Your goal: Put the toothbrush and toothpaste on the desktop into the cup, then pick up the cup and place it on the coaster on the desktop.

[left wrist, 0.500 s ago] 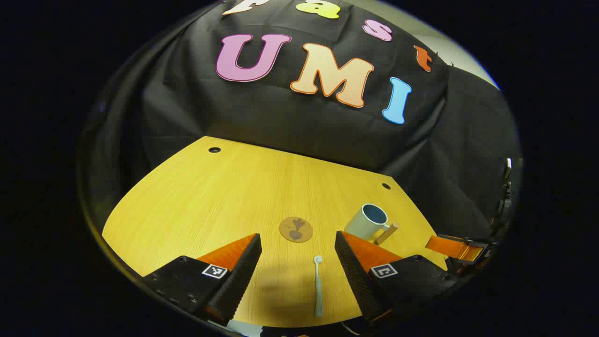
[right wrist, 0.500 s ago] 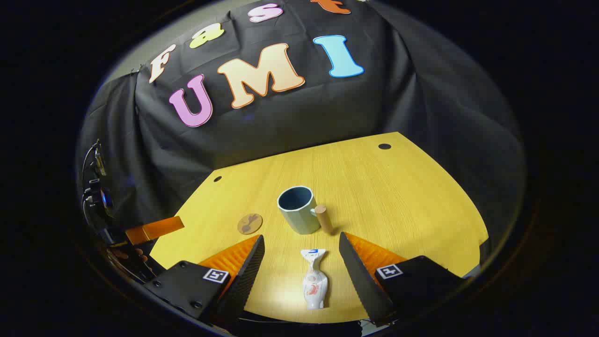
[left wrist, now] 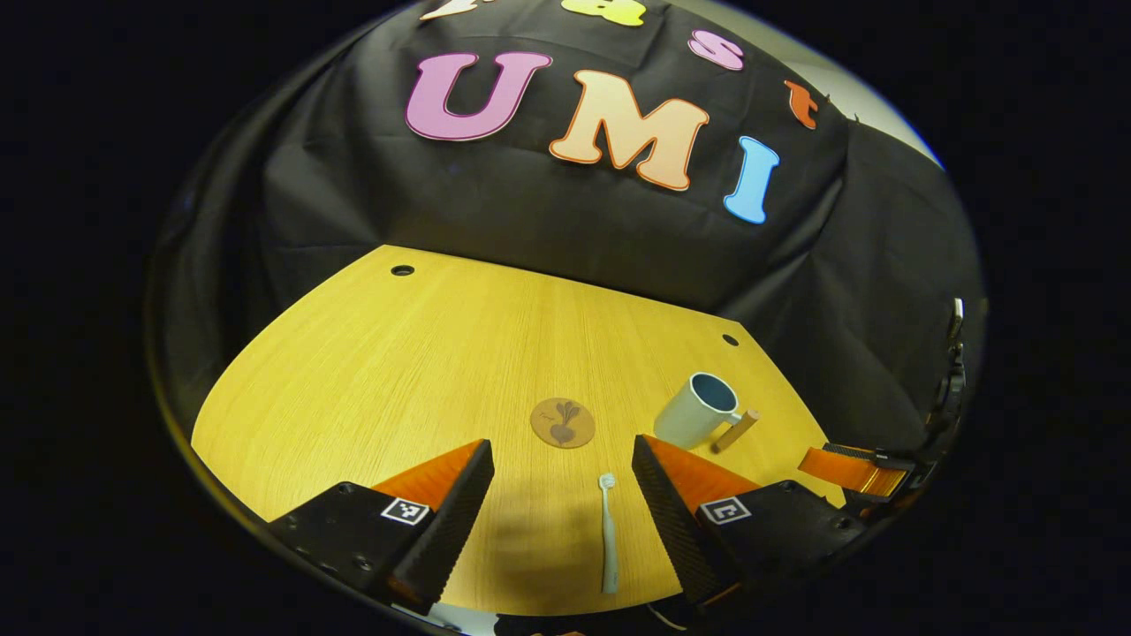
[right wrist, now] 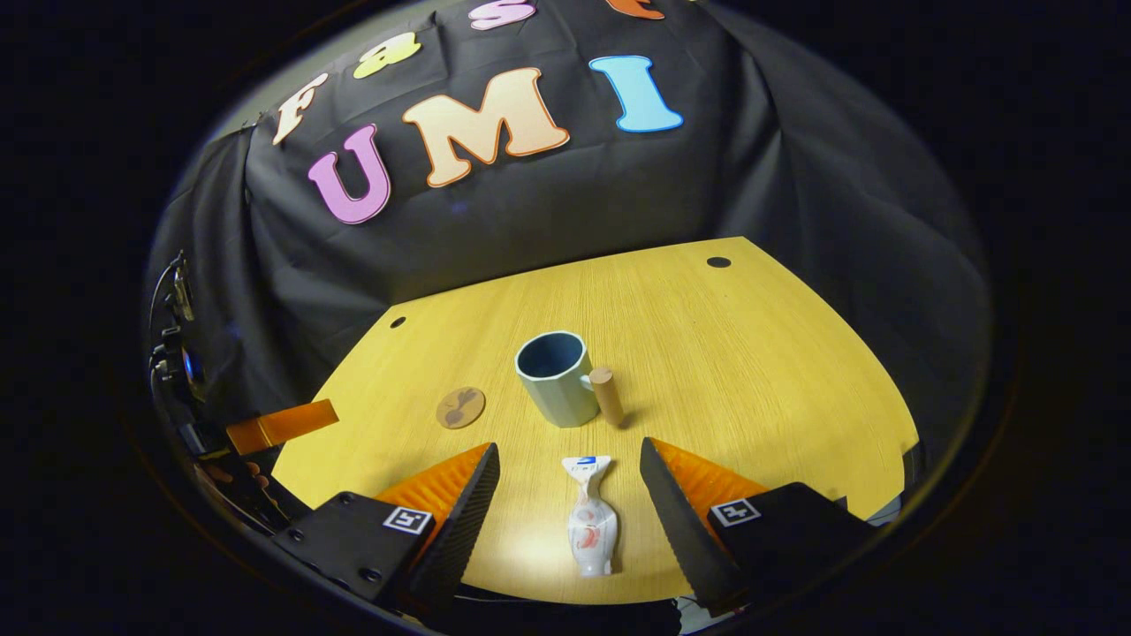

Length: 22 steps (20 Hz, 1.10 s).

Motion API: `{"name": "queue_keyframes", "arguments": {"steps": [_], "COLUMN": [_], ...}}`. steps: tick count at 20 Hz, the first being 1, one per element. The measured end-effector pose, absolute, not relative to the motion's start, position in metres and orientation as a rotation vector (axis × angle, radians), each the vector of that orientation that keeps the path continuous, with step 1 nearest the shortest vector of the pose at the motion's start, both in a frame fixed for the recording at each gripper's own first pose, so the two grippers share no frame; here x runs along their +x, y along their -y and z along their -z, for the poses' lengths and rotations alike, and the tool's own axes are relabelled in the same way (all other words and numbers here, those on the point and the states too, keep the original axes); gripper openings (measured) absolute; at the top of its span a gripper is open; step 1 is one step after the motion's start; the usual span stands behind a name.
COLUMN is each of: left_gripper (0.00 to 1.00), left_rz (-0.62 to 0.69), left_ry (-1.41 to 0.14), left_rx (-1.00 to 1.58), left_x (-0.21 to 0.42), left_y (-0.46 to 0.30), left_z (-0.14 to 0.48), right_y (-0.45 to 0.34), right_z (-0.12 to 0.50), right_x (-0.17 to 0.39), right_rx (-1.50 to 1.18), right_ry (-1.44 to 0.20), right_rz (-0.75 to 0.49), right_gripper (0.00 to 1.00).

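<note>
A white toothbrush (left wrist: 608,533) lies flat on the yellow desktop (left wrist: 424,362), between the spread fingers of my left gripper (left wrist: 565,530), which is open above it. A round brown coaster (left wrist: 563,422) sits just beyond it, and the pale green cup (left wrist: 698,410) with a wooden handle stands to the right. In the right gripper view a squeezed white toothpaste tube (right wrist: 592,526) lies between the open fingers of my right gripper (right wrist: 570,530). The cup (right wrist: 557,378) stands upright beyond the tube, with the coaster (right wrist: 460,407) to its left.
The other gripper's finger (right wrist: 281,425) pokes in at the left edge of the right gripper view, and likewise a finger (left wrist: 850,470) at the right edge of the left gripper view. Small cable holes (left wrist: 402,269) mark the desk's far corners. Black cloth hangs behind the desk.
Both views shifted slightly: the desk objects sit a little higher and farther, as both grippers tilted or drew back a bit. Nothing was grasped.
</note>
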<state>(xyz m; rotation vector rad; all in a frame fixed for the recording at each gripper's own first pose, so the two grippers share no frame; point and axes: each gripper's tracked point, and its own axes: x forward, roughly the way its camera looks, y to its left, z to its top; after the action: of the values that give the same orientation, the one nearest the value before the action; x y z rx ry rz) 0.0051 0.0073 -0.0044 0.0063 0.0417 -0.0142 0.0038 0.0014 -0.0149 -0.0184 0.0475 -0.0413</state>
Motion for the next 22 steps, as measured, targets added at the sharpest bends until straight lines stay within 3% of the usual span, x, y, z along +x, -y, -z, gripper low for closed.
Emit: {"name": "queue_keyframes", "arguments": {"steps": [2,3,5,6,8,10,11,21,22], "left_gripper": [0.95,0.94,0.94,0.95,0.95,0.95,0.95,0.95,0.95], "left_rz": [0.018,0.019,0.016,0.017,0.023,0.028,0.028,0.036,0.035], "left_ry": [-0.050,-0.052,-0.066,-0.075,-0.082,-0.097,-0.104,-0.158,-0.161], "left_rx": [0.010,0.012,0.013,0.011,0.005,0.005,0.009,0.027,0.032], "left_x": [0.005,0.005,0.007,0.006,0.006,0.006,0.005,0.004,0.005], "left_y": [-0.009,-0.009,-0.010,-0.010,-0.008,-0.006,-0.006,-0.008,-0.009], "left_z": [0.007,0.010,0.015,0.018,0.023,0.029,0.031,0.054,0.055], "right_y": [-0.001,0.000,0.000,-0.001,-0.002,0.000,0.001,0.016,0.018], "right_z": [0.016,0.019,0.023,0.025,0.032,0.037,0.039,0.081,0.086], "right_x": [0.006,0.006,0.008,0.008,0.010,0.014,0.015,0.056,0.061], "right_rx": [-0.028,-0.037,-0.044,-0.043,-0.047,-0.062,-0.068,-0.148,-0.150], "right_ry": [-0.055,-0.066,-0.080,-0.091,-0.113,-0.134,-0.145,-0.352,-0.372], "right_rz": [0.055,0.062,0.063,0.061,0.058,0.065,0.066,0.088,0.092], "right_gripper": [0.94,0.98,0.98,0.94,0.98,0.94,0.99,0.99,0.94]}}
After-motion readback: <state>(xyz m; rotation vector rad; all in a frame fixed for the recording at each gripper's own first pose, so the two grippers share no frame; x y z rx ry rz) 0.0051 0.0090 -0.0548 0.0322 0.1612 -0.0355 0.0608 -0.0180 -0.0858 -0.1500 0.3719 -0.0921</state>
